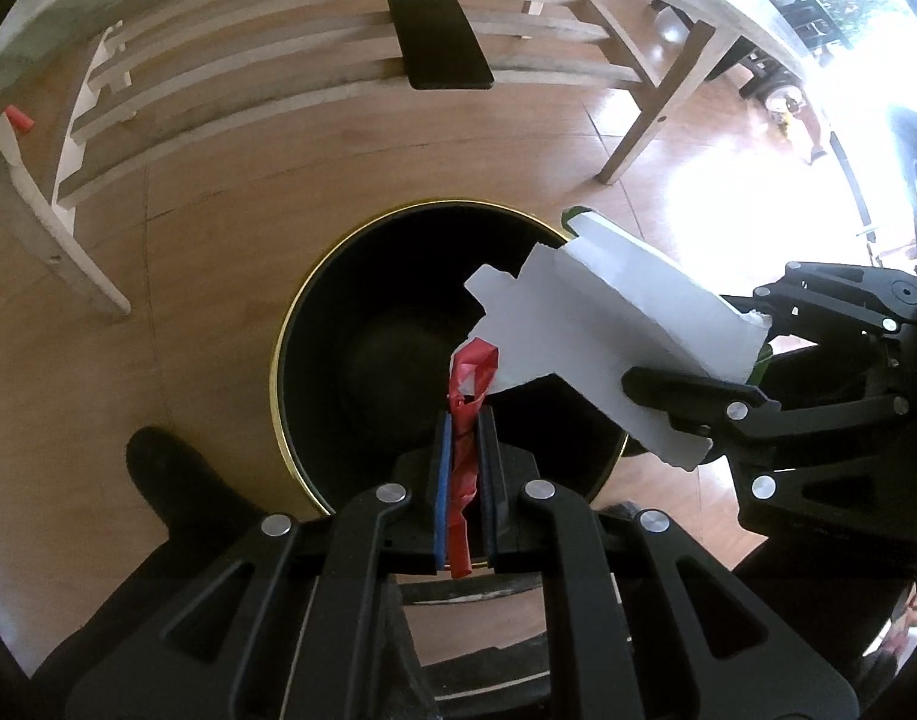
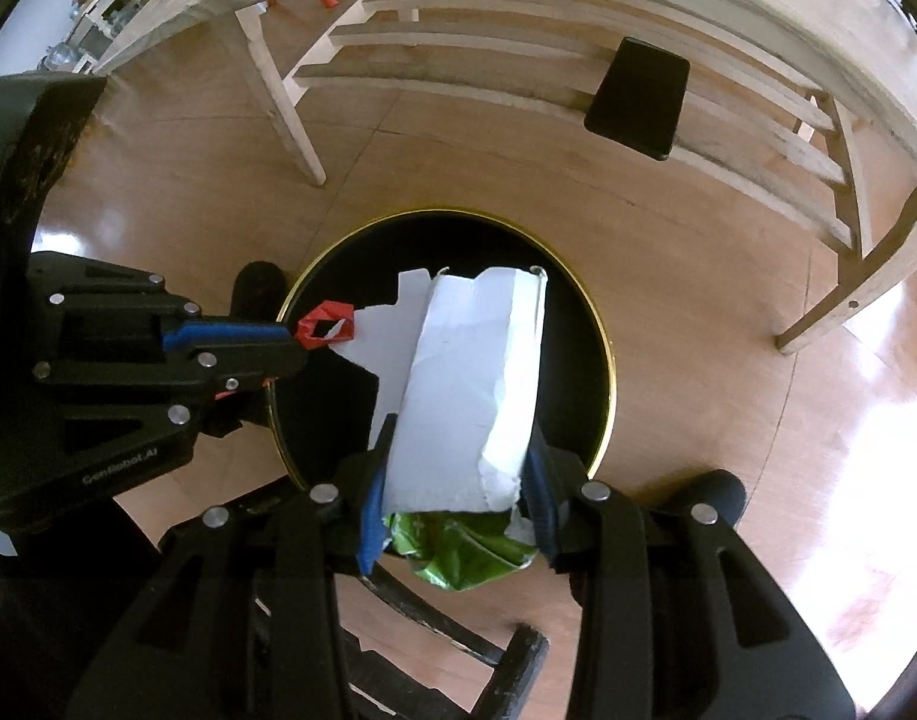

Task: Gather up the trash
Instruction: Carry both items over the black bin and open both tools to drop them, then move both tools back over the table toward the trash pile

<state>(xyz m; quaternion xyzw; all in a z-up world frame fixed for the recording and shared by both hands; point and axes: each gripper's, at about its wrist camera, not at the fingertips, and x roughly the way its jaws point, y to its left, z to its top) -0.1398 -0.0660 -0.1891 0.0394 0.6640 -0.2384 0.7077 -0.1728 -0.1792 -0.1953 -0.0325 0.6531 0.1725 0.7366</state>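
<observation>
We hold both pieces of trash over the round black bin with the thin gold rim (image 1: 276, 360), which stands on the wooden floor directly below both downward-pointing tools. Our left gripper (image 1: 465, 420) is clenched on a twisted red plastic strip (image 1: 473, 372) whose long axis runs along the fingers, its free end dangling over the dark mouth of the bin. Our right gripper (image 2: 458, 474) clasps a torn white cardboard carton with a crumpled green wrapper at its near end (image 2: 467, 372); the pads press both of its long sides. The carton's long axis also points down into the opening, and its far end already lies within the rim's circle as the right wrist camera shows it. We judge that letting go is all that remains: both pieces should fall inside, though the carton's ragged flap reaches towards the red strip and the two nearly touch.
</observation>
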